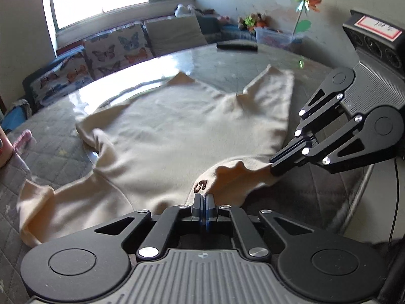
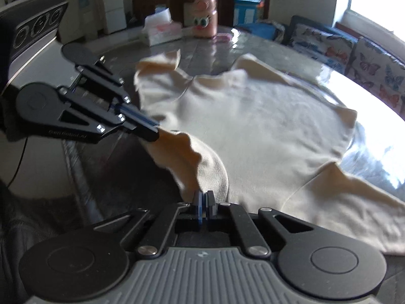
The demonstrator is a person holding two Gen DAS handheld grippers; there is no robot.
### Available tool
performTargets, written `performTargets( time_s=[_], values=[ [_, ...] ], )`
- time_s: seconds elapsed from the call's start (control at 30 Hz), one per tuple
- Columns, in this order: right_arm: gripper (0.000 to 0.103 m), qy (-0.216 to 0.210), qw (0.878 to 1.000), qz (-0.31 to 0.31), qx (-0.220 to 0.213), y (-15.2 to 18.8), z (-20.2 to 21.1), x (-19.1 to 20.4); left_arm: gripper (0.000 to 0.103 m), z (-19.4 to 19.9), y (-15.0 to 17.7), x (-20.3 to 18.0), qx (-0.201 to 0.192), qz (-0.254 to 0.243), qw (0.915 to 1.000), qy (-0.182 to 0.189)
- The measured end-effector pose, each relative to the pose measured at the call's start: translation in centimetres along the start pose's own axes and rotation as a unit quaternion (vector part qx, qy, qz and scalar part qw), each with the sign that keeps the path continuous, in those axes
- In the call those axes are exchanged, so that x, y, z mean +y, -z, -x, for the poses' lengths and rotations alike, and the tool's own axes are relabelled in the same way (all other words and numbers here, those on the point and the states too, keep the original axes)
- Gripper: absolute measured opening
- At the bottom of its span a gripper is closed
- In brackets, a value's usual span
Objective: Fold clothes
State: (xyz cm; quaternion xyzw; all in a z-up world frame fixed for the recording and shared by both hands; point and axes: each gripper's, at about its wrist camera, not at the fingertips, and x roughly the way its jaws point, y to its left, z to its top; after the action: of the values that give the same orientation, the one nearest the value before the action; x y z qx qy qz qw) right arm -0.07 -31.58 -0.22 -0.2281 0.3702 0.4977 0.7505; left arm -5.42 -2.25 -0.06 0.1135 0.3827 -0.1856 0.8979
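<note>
Sweater (image 1: 182,131) spread on table (image 1: 227,58) — sofa (image 1: 101,53) behind

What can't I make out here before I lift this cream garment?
- Left wrist view: brown print on the cream knit garment, covered by a raised fold.
- Right wrist view: the garment's right sleeve end, cut off by the frame edge.
- Both views: fabric inside the closed left tongs and right tongs.

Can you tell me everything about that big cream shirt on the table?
The cream shirt looks soft and fleecy, with long sleeves and a dark mark near its edge. It lies spread mostly flat on the shiny round table, one sleeve hanging over the rim. Its near edge is bunched and lifted, pinched by the left claw and the right claw, both shut on the cloth.
</note>
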Motion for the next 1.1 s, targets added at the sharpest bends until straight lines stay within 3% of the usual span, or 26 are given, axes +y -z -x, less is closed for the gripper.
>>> performTargets(
  time_s=[0.13,0.4,0.57,0.77,0.93,1.1],
  values=[
    [0.004,-0.029,1.000,-0.003,0.010,-0.1,0.3,-0.2,0.006,0.4,-0.4,0.2,-0.002,-0.009,0.9999,0.009],
    [0.009,-0.046,0.997,-0.058,-0.036,-2.8,0.6,-3.0,0.007,1.6,-3.3,3.2,-0.059,0.022,0.9979,-0.012],
    [0.009,-0.065,0.996,-0.067,-0.010,-2.7,-2.6,-2.8,0.007,-1.8,-3.7,4.3,-0.032,0.046,0.9982,-0.020],
    [0.016,-0.078,0.995,-0.055,-0.010,-2.8,-2.4,-2.7,0.007,-4.6,-4.6,7.7,-0.021,0.100,0.9926,-0.065],
    [0.019,-0.065,0.995,-0.078,-0.020,-3.9,-2.2,-4.9,0.008,-6.5,-4.5,11.0,-0.004,0.141,0.9848,-0.101],
    [0.021,-0.021,0.993,-0.111,-0.039,-4.9,-2.1,-8.7,0.009,-6.1,-4.6,13.0,-0.005,0.160,0.9822,-0.099]
  ],
)
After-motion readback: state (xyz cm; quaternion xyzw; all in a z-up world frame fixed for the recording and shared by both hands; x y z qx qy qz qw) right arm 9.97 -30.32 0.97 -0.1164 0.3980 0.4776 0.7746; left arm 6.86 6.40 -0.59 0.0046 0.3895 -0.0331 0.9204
